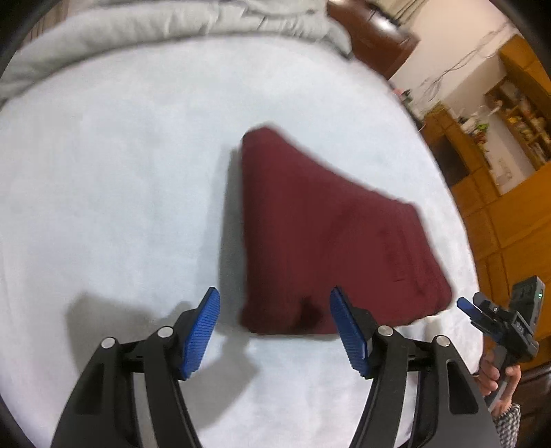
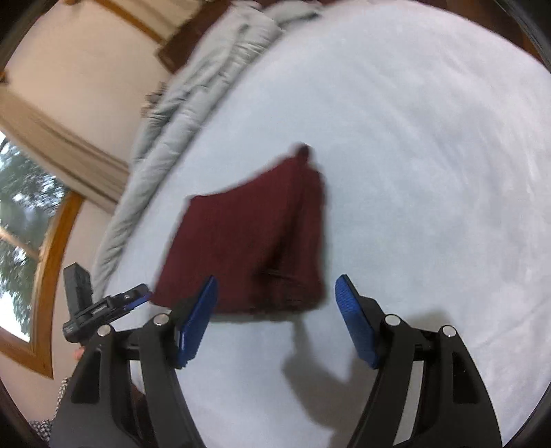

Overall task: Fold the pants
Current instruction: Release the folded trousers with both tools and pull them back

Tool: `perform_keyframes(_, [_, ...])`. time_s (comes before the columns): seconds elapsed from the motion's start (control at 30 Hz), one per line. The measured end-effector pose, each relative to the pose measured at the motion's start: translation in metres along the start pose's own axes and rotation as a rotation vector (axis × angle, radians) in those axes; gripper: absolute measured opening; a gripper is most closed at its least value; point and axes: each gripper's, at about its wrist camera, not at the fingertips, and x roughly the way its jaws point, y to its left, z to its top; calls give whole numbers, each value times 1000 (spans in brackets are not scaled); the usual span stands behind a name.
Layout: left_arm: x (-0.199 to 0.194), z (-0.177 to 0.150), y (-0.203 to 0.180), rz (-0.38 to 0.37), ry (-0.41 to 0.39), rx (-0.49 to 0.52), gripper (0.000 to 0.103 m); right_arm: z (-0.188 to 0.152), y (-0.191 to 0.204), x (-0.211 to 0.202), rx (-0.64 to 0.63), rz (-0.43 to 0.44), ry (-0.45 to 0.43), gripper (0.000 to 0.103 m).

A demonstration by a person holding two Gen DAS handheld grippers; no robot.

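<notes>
Mostly blurred, the folded maroon pants (image 1: pixel 330 234) hide their seams.

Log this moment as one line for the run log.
pants: folded maroon bundle on bed | left gripper: open, holds nothing | right gripper: open, holds nothing | pads: clear of cloth

White bed sheet (image 1: pixel 120 172), rumpled grey duvet (image 1: pixel 155 24), wooden shelving (image 1: pixel 509 144), window (image 2: pixel 20 241)
</notes>
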Motion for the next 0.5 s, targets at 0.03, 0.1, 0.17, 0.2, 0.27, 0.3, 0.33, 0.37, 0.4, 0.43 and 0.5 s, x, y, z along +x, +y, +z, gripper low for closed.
perform_keyframes(0.03, [-9, 1, -10, -9, -25, 16, 67, 2, 14, -2, -25, 33, -9, 71])
perform_keyframes(0.1, [-15, 1, -22, -25, -37, 37, 68, 3, 36, 4, -60, 72, 3, 71])
perform_keyframes(0.17, [-11, 2, -34, -46, -20, 52, 68, 2, 51, 15, -89, 89, 22, 71])
perform_keyframes(0.2, [-5, 2, -41, -41, -12, 60, 68, 0, 54, 21, -102, 82, 35, 71])
perform_keyframes(0.27, [9, -1, -46, -19, 14, 76, 68, -6, 56, 40, -103, 52, 72, 71])
perform_keyframes(0.3, [15, -3, -46, -14, 25, 75, 68, -8, 54, 45, -94, 46, 82, 71])
perform_keyframes(0.33, [23, -5, -43, -3, 38, 77, 68, -11, 46, 54, -69, 29, 98, 69])
perform_keyframes(0.37, [28, -8, -42, 4, 50, 80, 68, -14, 39, 57, -52, 24, 100, 65])
perform_keyframes(0.4, [32, -9, -41, 5, 61, 80, 68, -16, 35, 59, -42, 24, 103, 64])
perform_keyframes(0.43, [36, -11, -40, 3, 68, 81, 68, -17, 28, 63, -23, 31, 105, 64])
perform_keyframes(0.5, [41, -13, -37, 4, 79, 89, 68, -18, 26, 70, -20, 27, 114, 64])
